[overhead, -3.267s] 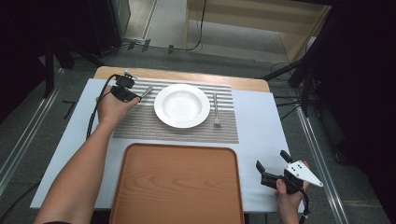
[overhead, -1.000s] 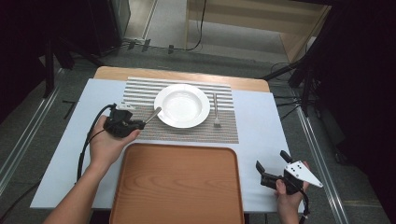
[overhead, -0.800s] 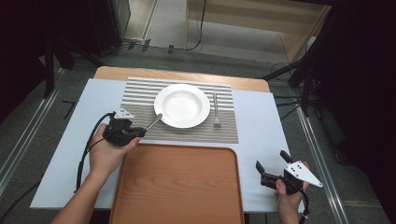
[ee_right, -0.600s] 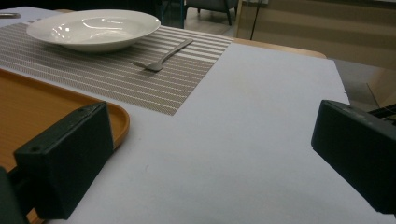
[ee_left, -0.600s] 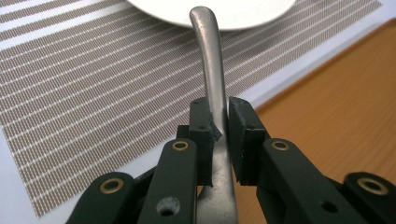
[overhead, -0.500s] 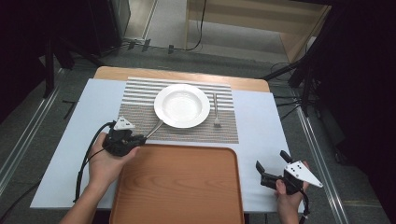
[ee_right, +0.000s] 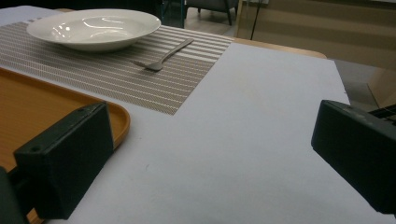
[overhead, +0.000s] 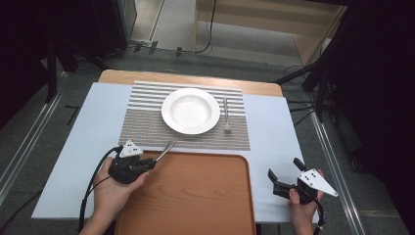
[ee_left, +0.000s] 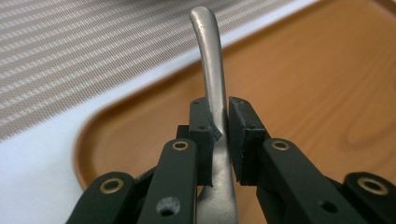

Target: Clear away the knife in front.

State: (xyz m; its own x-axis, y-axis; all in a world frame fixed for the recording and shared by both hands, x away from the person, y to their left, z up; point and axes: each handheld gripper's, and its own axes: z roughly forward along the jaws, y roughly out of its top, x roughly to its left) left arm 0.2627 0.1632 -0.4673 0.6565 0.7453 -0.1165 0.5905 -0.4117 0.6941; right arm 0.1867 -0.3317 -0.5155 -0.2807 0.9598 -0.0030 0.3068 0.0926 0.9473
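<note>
My left gripper [overhead: 149, 162] [ee_left: 218, 123] is shut on the handle of a silver piece of cutlery [overhead: 166, 148] [ee_left: 208, 56]; its working end is hidden behind the jaws. The gripper hovers over the far left corner of a brown wooden tray [overhead: 195, 196] [ee_left: 303, 70], and the handle points toward the striped placemat [overhead: 142, 127]. A white plate [overhead: 191, 110] [ee_right: 93, 28] sits on the mat, with a fork [overhead: 226, 115] [ee_right: 163, 57] to its right. My right gripper [overhead: 284, 169] [ee_right: 210, 163] stands open over the white tabletop, right of the tray, with nothing between its jaws.
The white table surface [overhead: 73, 137] has bare areas left of the mat and right of the fork. Dark stands and cables ring the table on the floor. A wooden strip [overhead: 195, 78] borders the far edge.
My left gripper has carried the cutlery from beside the plate's left rim toward me, down to the tray's far left corner. The right gripper has stayed put.
</note>
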